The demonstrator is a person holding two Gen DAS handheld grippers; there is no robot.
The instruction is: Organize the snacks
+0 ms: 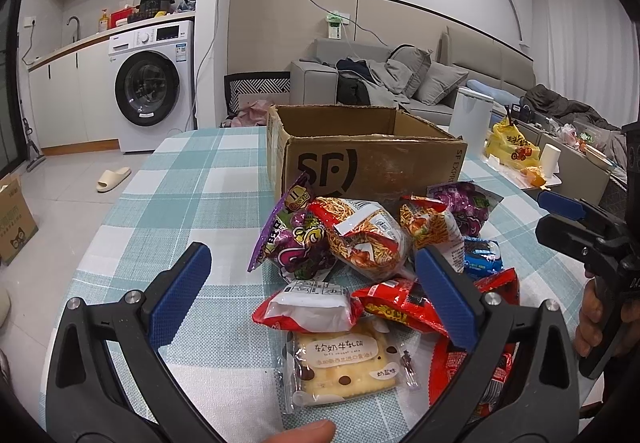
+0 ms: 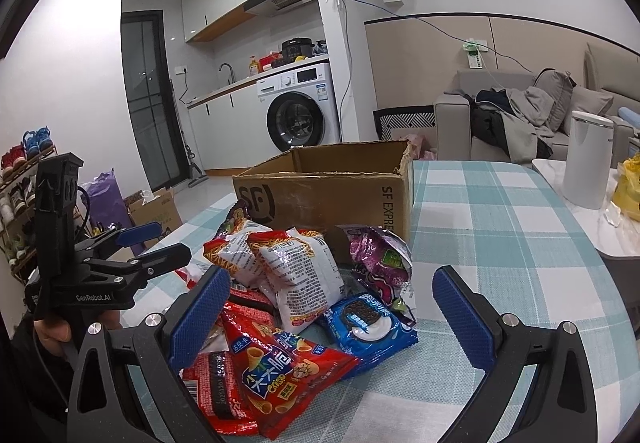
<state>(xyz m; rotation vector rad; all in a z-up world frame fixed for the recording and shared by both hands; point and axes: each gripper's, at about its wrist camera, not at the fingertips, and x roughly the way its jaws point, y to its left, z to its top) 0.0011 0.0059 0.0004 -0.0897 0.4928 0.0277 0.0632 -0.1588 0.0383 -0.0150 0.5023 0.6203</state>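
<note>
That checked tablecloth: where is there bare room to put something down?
Bare checked tablecloth lies left of the brown cardboard box and the snack pile. More lies right of the pile, toward the white canister. It is crowded in front of the box, where the blue cookie packet and other bags overlap.

Table (image 1: 168, 179) under a teal-and-white plaid cloth. Open cardboard box (image 1: 372, 159) standing toward the far side, "SF" printed on the near wall. Just in front of it, touching, a loose heap of snack packets:
- purple bag (image 1: 294, 243) at the heap's left, propped up tilted;
- noodle packs (image 1: 366, 239) leaning in the middle;
- second purple bag (image 2: 382, 259) against the box;
- blue cookie pack (image 2: 370, 327) flat on the cloth at the right;
- red cone-crisp bag (image 2: 280, 363) flat, nearest on that side;
- clear-wrapped cracker (image 1: 346, 367) flat at the near edge, partly beneath a red-and-white pack (image 1: 310, 309).

Rest of cloth bare in checks.
</note>
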